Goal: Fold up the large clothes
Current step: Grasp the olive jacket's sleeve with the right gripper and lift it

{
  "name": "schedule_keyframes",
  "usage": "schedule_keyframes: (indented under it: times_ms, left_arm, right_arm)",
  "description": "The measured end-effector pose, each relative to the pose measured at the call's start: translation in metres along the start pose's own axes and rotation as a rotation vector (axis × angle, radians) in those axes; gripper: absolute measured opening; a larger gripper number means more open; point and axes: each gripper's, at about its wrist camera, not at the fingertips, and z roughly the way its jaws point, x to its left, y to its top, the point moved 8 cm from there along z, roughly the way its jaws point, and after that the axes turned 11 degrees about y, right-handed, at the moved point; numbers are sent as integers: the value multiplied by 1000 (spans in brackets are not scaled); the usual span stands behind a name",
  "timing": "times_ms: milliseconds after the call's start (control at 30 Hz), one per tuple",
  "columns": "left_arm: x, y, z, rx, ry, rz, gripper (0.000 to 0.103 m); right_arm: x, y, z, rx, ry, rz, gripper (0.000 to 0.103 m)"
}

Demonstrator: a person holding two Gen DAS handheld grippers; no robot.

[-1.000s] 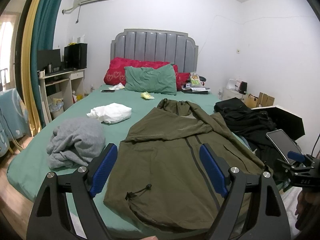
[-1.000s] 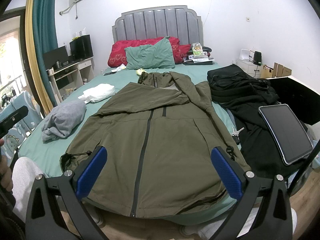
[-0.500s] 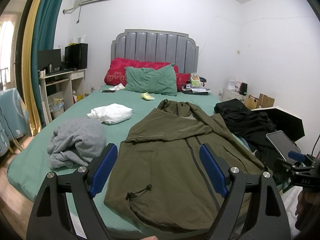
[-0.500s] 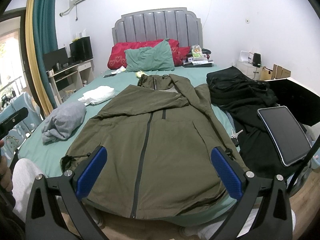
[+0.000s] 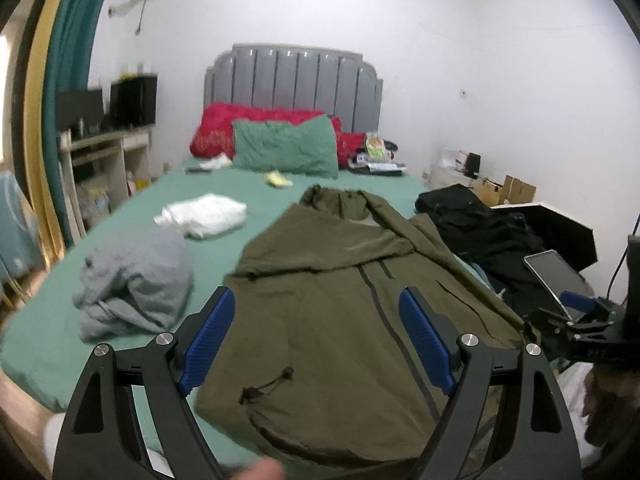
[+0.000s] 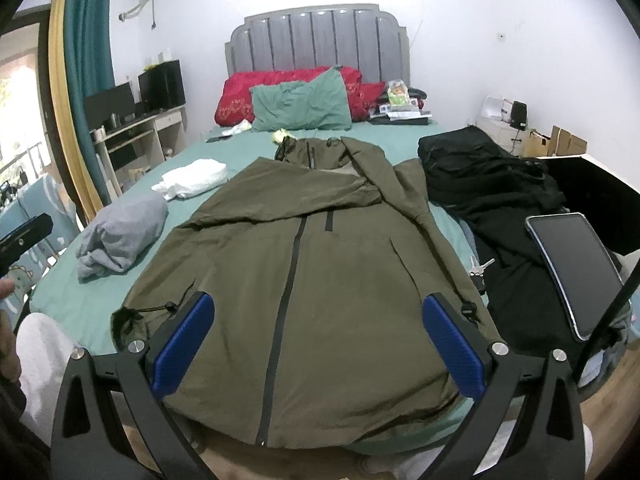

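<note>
An olive green hooded jacket (image 5: 344,312) (image 6: 304,276) lies face up on the green bed (image 5: 132,232) (image 6: 384,140), zipper closed, hood toward the headboard, hem at the near edge. My left gripper (image 5: 316,336) is open and empty, held above the jacket's lower left part. My right gripper (image 6: 318,344) is open and empty, above the hem near the zipper. The right gripper also shows at the right edge of the left wrist view (image 5: 588,316).
A crumpled grey garment (image 5: 136,292) (image 6: 120,236) and a white cloth (image 5: 204,216) (image 6: 192,178) lie left of the jacket. Black clothes (image 5: 484,228) (image 6: 488,176), keys (image 6: 480,270) and a tablet (image 6: 576,272) lie to its right. Pillows (image 6: 300,104) sit at the headboard.
Both grippers have shifted slightly forward and lower toward the jacket; the left wrist view is now motion-blurred. The jacket has not moved. Both stay open.
</note>
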Motion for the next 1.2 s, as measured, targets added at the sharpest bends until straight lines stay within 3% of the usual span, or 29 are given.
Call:
schedule_keyframes:
  times_ms: [167, 300, 367, 467, 600, 700, 767, 833, 867, 933, 1033, 1133, 1200]
  left_arm:
    - [12, 12, 68, 57, -10, -17, 86]
    - [25, 23, 139, 117, -24, -60, 86]
    - [28, 28, 184, 129, -19, -25, 86]
    - [32, 35, 244, 144, -6, 6, 86]
    - [46, 32, 301, 147, 21, -29, 86]
    - [56, 18, 331, 182, 62, -2, 86]
    - [60, 11, 341, 206, 77, 15, 86]
    - [60, 9, 347, 235, 51, -10, 86]
    - [59, 10, 348, 247, 43, -25, 86]
    - [59, 13, 350, 246, 23, -32, 86]
    - [61, 14, 347, 238, 27, -30, 86]
    - [64, 19, 347, 237, 36, -45, 86]
    - [64, 20, 346, 228, 55, -25, 86]
  right_arm:
    - [-17, 12, 36, 30, -4, -10, 103]
    - [-36, 42, 89, 44, 29, -26, 99]
    - [-51, 57, 129, 71, 68, 25, 82]
    - [-71, 79, 202, 130, 88, 64, 69]
    - [-118, 101, 312, 202, 65, 107, 69]
    - [-158, 99, 382, 274, 81, 272, 69]
    - [-191, 94, 421, 297, 7, 389, 69]
    - [-205, 98, 434, 246, -19, 453, 68]
    - [-208, 104, 438, 216, -33, 431, 42]
    - [-210, 105, 441, 227, -69, 386, 26]
    - [-220, 105, 415, 231, -169, 292, 22]
    - [-247, 89, 392, 293, -262, 239, 22]
    - [-259, 72, 387, 351, -236, 227, 26]
